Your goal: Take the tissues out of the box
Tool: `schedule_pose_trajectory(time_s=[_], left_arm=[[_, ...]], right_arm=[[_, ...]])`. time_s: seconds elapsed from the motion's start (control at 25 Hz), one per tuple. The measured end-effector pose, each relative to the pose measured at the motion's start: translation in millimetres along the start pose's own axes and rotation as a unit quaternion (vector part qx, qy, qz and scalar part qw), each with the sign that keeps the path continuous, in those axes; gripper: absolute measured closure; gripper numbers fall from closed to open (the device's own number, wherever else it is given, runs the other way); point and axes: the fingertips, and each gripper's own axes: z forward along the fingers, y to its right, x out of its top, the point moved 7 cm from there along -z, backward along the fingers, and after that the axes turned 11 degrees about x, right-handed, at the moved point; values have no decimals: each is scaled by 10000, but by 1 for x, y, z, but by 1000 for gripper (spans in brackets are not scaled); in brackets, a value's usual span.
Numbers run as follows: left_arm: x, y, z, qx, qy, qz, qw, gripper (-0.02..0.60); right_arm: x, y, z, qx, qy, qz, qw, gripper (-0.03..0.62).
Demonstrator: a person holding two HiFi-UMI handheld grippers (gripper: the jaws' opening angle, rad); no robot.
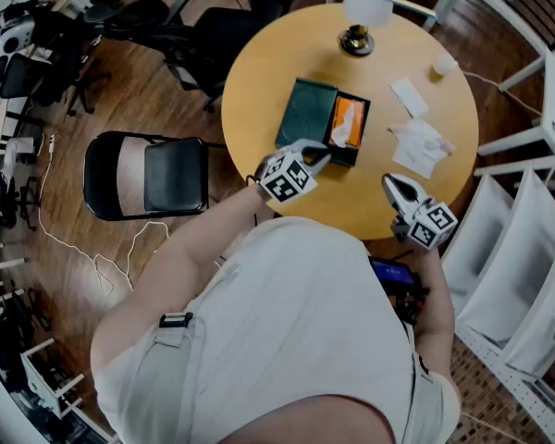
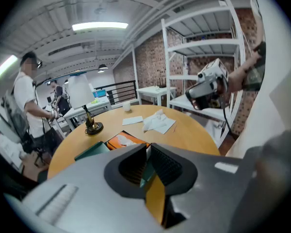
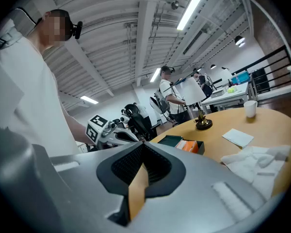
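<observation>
Tissues [image 1: 421,144] lay piled at three o'clock of the box [image 1: 347,123], and at least one more showed inside it. Your left gripper [image 1: 316,155] and right gripper [image 1: 395,188] had their jaws closed on nothing.

White shirt [image 1: 296,322]; left gripper [image 1: 320,154], right gripper [image 1: 388,182]: checkered marker cubes.

No legible text, label or number
</observation>
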Motion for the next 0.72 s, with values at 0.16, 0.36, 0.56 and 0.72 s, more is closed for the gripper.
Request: schedule_pose_trajectory(time_s=[0.16, 0.36, 0.56, 0.72], left_arm=[[17, -60, 65, 696, -442, 886, 9926, 475], [18, -55, 130, 643, -1315, 2166, 9652, 316], [-5, -41, 183, 488, -2183, 3175, 9215, 268], [-18, -43, 217, 656, -2543, 3465, 9005, 275]], right_arm=[[30, 56, 19, 255, 179, -195, 9993, 594], [20, 62, -10, -24, 303, -100, 9995, 594], [1, 66, -44, -409, 525, 93, 9977, 594], [-20, 70, -69, -709, 660, 256, 9950, 594]])
